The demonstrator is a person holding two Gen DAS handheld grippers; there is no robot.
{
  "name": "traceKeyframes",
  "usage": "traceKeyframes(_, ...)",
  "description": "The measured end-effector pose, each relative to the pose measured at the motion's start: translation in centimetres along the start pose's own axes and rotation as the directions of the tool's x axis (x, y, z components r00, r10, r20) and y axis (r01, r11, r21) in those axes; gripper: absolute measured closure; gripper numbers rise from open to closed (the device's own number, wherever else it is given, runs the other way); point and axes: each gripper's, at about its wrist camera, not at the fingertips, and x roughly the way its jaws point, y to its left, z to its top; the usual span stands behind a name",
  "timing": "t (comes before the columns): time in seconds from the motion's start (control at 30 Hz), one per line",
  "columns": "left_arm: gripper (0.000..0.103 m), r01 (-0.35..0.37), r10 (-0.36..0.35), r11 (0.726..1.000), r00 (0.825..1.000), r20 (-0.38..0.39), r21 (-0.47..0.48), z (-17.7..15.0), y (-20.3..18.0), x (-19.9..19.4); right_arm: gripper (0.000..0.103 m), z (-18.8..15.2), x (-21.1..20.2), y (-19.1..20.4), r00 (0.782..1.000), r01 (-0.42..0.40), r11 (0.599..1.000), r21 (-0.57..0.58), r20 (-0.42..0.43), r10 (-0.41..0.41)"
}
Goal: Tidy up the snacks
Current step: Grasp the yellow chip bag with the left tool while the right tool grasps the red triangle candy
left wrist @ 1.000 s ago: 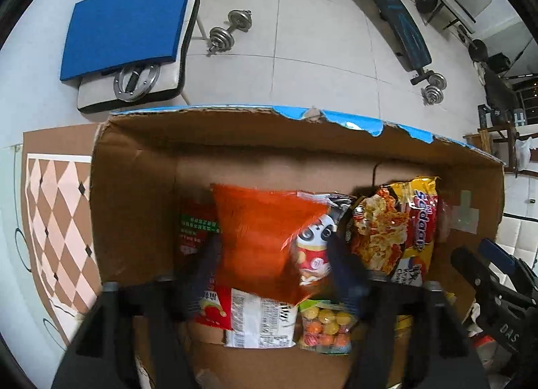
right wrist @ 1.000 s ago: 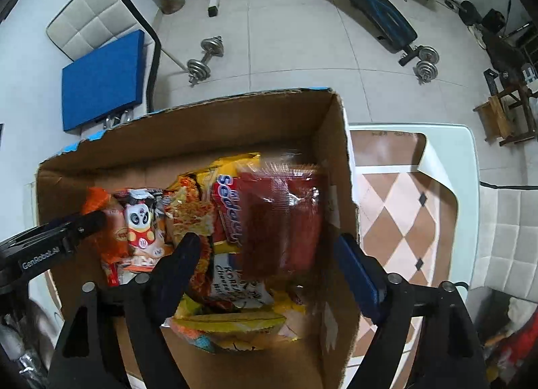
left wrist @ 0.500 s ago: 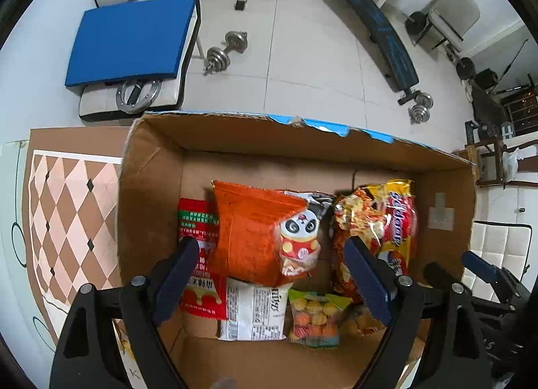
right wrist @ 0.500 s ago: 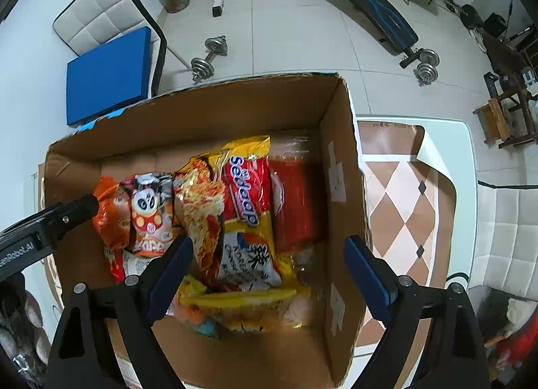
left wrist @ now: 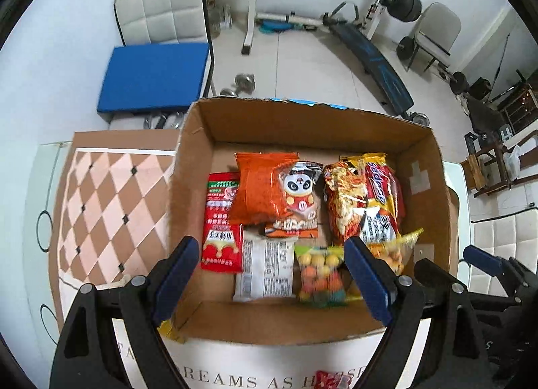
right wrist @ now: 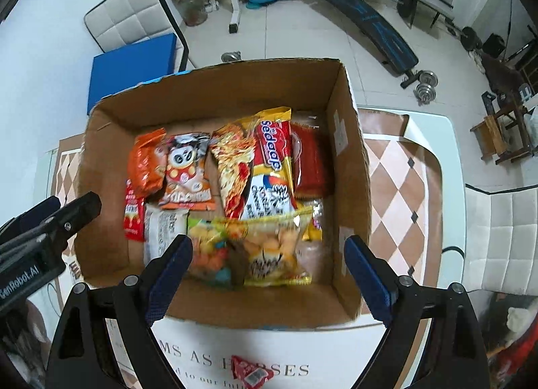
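Both grippers: left gripper (left wrist: 269,274) and right gripper (right wrist: 269,274) gape wide, empty
Box (left wrist: 304,323): full of snack packets, on table (left wrist: 101,187)
Red packet (right wrist: 250,374): table's near edge

My left wrist camera looks steeply down, close above the cardboard box (left wrist: 433,173) from its near-left; my right wrist camera views it from near-right, sharing its interior.

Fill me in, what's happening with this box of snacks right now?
A person is packing snacks into the cardboard box on the table. Both the left hand-held gripper and right hand-held gripper hover open and empty above its near edge. The orange bag and Sedaap noodles lie inside. One small red packet lies outside, on the table in front.
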Motion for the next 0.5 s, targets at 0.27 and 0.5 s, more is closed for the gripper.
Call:
traceKeyframes(0.27, 0.015, -0.026, 0.024, 0.999, 0.992, 0.125, 0.018, -4.0, 0.0, -5.0, 0.009, -4.5, -4.7, 0.5, 0.996, -0.018, 1.000, 0.006, 0.087, 0.017)
traceKeyframes(0.5, 0.015, -0.014, 0.008, 0.999, 0.985, 0.174, 0.034, -6.9, -0.4, -8.4, 0.009, -8.0, -8.8, 0.3, 0.986, -0.009, 1.000, 0.007, 0.165, 0.007)
